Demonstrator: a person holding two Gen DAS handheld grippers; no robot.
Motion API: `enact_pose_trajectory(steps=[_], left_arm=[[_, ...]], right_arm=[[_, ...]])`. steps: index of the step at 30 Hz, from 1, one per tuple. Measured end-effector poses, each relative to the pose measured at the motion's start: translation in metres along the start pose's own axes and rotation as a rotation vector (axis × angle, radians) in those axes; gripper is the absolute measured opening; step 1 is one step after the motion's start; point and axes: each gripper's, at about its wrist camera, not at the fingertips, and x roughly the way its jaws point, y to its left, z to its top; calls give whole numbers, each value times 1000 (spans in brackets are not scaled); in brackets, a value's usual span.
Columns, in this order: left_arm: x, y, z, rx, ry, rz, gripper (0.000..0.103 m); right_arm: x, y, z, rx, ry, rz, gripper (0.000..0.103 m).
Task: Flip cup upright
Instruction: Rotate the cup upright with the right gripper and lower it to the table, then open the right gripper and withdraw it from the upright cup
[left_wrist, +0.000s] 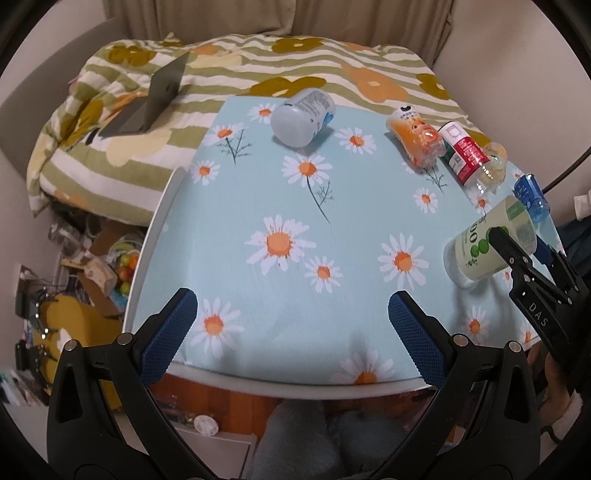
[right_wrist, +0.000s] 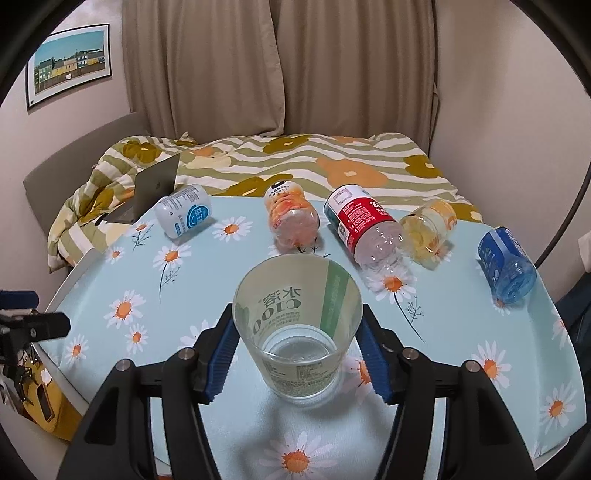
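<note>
A clear cup with green print stands upright between the blue pads of my right gripper, base on the daisy tablecloth, mouth up. The pads press its sides. In the left wrist view the same cup leans at the table's right edge, held by the right gripper. My left gripper is open and empty over the near table edge.
Several cut bottle cups lie on their sides at the back: white-blue, orange, red-labelled, yellow, blue. A bed with a floral quilt and a laptop lies behind. Floor clutter at left.
</note>
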Motion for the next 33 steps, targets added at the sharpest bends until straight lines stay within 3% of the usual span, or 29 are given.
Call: enact_pose_trajectory(steps=[3,5,7,18,33], left_arm=[[-2,-4,-8,-16,4,2,103],[-3,-7,-13,-20,3,10,103],[-4,-9,-18,-24,1,21,103],[-28,-29,-23,-47,-27,29,103],[-117,-91,-10,57,-132,9,103]], right_arm=[[2,-3,-1,11,13,15,60],[4,-6,-2,28,34,23,75],[4,-10,-4,53,36,38,103],[-15,-27,-8,77,86,62,103],[-137,-74,38,95,135,-6,103]])
